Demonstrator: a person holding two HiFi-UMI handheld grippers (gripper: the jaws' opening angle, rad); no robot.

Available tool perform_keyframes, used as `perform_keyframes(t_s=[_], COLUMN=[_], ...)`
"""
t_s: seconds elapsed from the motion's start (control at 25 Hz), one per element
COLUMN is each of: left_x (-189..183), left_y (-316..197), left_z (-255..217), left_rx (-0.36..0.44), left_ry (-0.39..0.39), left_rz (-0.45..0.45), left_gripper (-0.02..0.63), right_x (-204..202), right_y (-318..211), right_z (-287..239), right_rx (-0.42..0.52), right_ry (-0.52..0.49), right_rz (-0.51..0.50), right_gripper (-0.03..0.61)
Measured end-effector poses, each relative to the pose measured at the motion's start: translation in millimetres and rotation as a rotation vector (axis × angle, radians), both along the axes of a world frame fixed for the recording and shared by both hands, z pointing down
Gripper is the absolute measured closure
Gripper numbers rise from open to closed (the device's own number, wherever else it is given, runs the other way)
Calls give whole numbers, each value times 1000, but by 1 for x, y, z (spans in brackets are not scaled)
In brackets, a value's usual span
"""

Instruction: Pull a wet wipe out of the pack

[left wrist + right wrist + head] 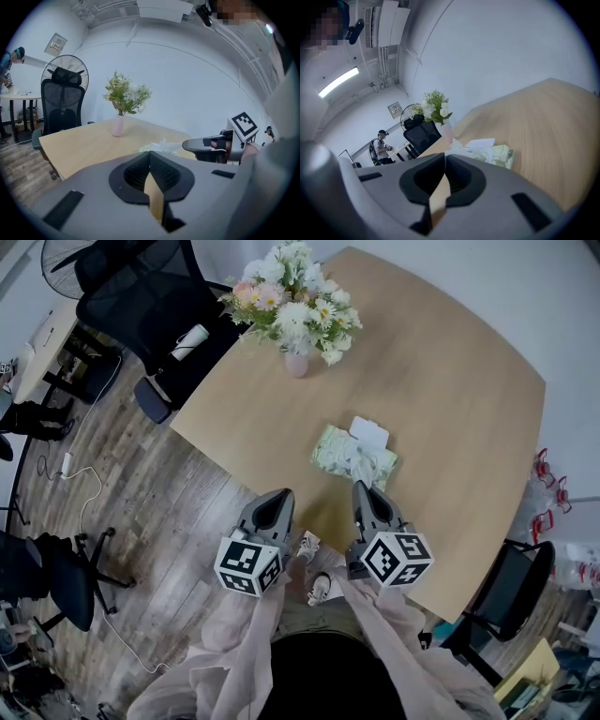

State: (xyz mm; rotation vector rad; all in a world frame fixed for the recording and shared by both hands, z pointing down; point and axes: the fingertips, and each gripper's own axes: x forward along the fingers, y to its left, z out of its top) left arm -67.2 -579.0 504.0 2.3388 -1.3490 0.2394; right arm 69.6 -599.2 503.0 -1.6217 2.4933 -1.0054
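Currently both tools are shut and carry nothing. The left gripper (277, 495) shows its two jaws pressed together in its own view, with only a sliver of table colour in the notch below them. The right gripper (363, 487) reads the same in its view: jaws closed, nothing pinched.

Location of the task's thing: the wipe pack (352, 454) lies flat on the wooden table (450, 381), close to the near edge, well apart from the flower vase (296, 363) at the far side. Its white flap (368, 432) stands folded open on the far side of the pack, and a crumpled wipe (364, 466) sticks up out of the opening.

Governing relation: the pack lies ahead of both grippers. Its long axis runs across the person's front, left to right, dipping slightly toward the right in the head view. The right gripper is clearly the nearer; its tip sits just beside the pack's near edge, almost in line with the raised wipe. The left gripper sits off to the pack's left, at the table edge, near but not beside it.

Assessment: no pull has begun. In my judgement the right gripper is placed to take the wipe, and must open before it can close on it. The left gripper would need to come in from the left end to hold the pack down; unsecured, the light pack may lift with the wipe.
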Motion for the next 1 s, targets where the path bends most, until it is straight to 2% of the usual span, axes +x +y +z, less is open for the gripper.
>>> perform_keyframes(t_s=[1.0], left_x=[20], left_y=[12], left_z=[-23], left_rx=[43], left_ry=[15], left_rz=[48], left_gripper=[603], right_x=[11], right_y=[19], right_z=[-32], right_rx=[59], right_ry=[0], right_rz=[16], right_gripper=[566])
